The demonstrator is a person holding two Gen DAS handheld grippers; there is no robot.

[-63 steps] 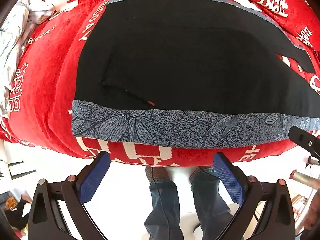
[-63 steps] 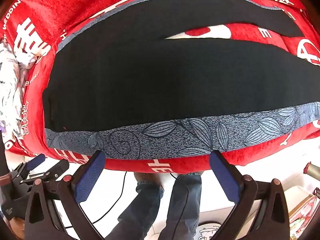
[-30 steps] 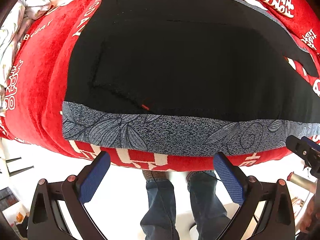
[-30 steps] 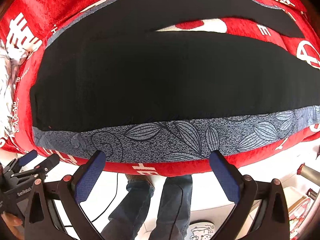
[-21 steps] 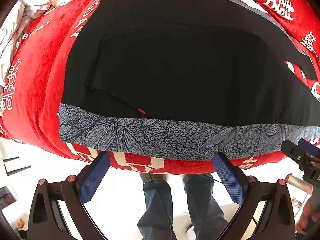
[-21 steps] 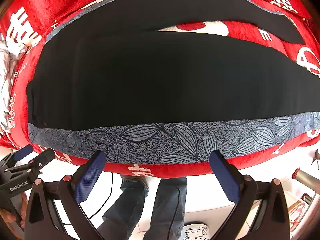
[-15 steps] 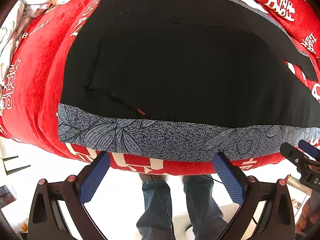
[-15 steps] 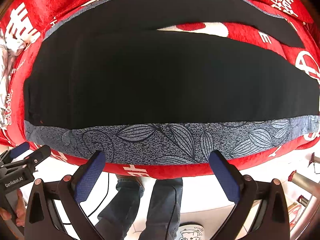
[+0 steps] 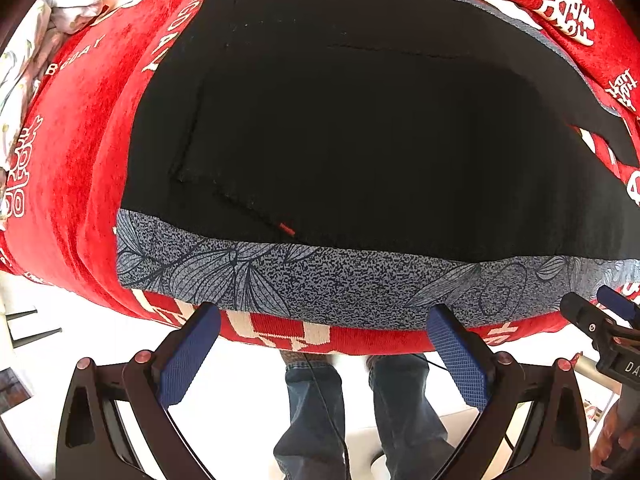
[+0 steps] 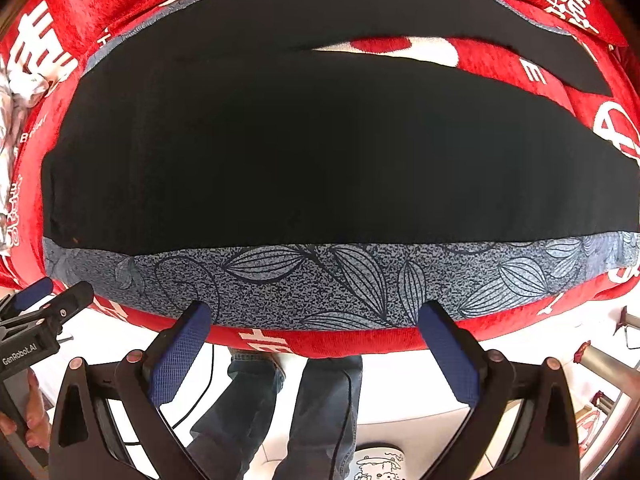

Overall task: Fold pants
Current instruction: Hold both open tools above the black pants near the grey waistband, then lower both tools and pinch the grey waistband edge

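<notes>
- Hovering the left hand-held gripper (image 9: pixel 322 354) and right hand-held gripper (image 10: pixel 312 346), both spread wide and empty, just off the bed's near edge.
- Facing the patterned grey side stripe (image 10: pixel 320 280) along the near hem.
- Lying flat beyond: the black pants (image 10: pixel 320 152) on the red blanket (image 9: pixel 76 152), legs splayed apart farther off.
- Risking pinching blanket together with hem, dragging both and ruining the fold.
</notes>
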